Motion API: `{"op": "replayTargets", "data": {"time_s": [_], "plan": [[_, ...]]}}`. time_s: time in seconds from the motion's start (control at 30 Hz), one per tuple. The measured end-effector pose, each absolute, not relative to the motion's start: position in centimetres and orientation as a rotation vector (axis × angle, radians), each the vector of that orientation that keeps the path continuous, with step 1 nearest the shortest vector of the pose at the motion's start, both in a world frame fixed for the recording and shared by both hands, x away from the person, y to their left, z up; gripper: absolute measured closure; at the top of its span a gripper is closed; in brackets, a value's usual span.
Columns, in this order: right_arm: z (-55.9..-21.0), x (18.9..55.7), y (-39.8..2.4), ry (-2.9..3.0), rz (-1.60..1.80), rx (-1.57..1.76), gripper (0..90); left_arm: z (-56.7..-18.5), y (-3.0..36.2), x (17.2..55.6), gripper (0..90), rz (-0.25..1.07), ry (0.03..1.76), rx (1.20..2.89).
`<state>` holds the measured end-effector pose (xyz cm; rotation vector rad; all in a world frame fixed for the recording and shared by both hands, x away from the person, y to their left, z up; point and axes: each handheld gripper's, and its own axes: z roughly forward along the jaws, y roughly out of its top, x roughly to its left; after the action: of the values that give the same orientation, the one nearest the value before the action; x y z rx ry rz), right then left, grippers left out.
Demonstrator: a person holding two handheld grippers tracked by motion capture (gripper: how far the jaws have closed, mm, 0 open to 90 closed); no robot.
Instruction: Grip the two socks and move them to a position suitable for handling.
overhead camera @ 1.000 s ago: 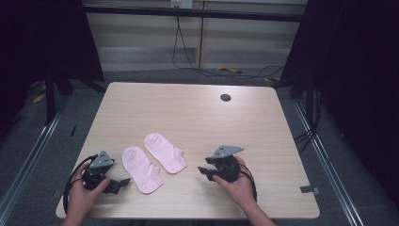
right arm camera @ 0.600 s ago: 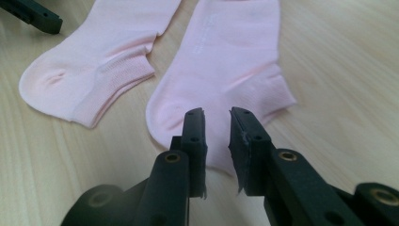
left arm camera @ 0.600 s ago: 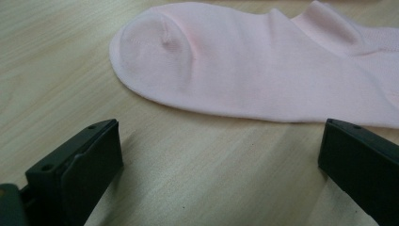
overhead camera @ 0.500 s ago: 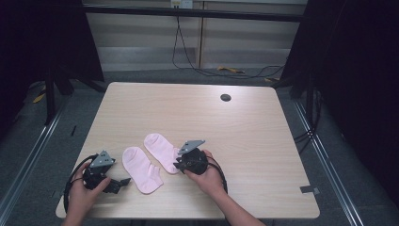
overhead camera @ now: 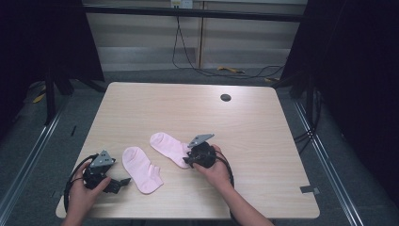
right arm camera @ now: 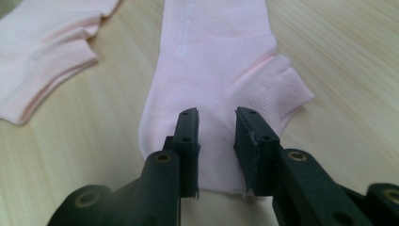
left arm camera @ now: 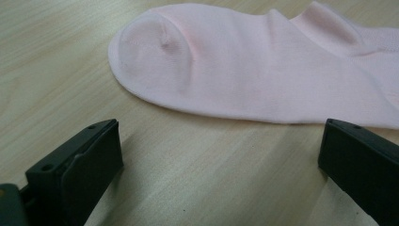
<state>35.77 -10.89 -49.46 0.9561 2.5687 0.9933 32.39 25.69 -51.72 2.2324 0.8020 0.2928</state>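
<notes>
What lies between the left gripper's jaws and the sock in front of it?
Bare wooden table. In the left gripper view the left gripper, jaws wide apart, faces the near sock across an uncovered strip.

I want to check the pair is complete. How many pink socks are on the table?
2. One sock lies near the left tool; the other sock lies beside it, its end under the right tool. Nothing seems hidden.

Faint white lettering on the pink sock [right arm camera: 211,52] is unreadable.
</notes>
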Motion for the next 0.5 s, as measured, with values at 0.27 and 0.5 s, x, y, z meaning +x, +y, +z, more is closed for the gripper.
{"op": "replayTargets", "data": {"time_s": [0.27, 0.5], "plan": [[-49.1, 37.0, -13.5, 2.526, 0.900, 1.002, 68.0, -51.8, 25.6, 32.4, 0.0, 0.284, 0.809, 2.222], [-48.9, 37.8, -15.8, 2.489, 0.851, 1.032, 61.7, -51.8, 25.6, 32.4, 0.0, 0.285, 0.808, 2.222]]}}
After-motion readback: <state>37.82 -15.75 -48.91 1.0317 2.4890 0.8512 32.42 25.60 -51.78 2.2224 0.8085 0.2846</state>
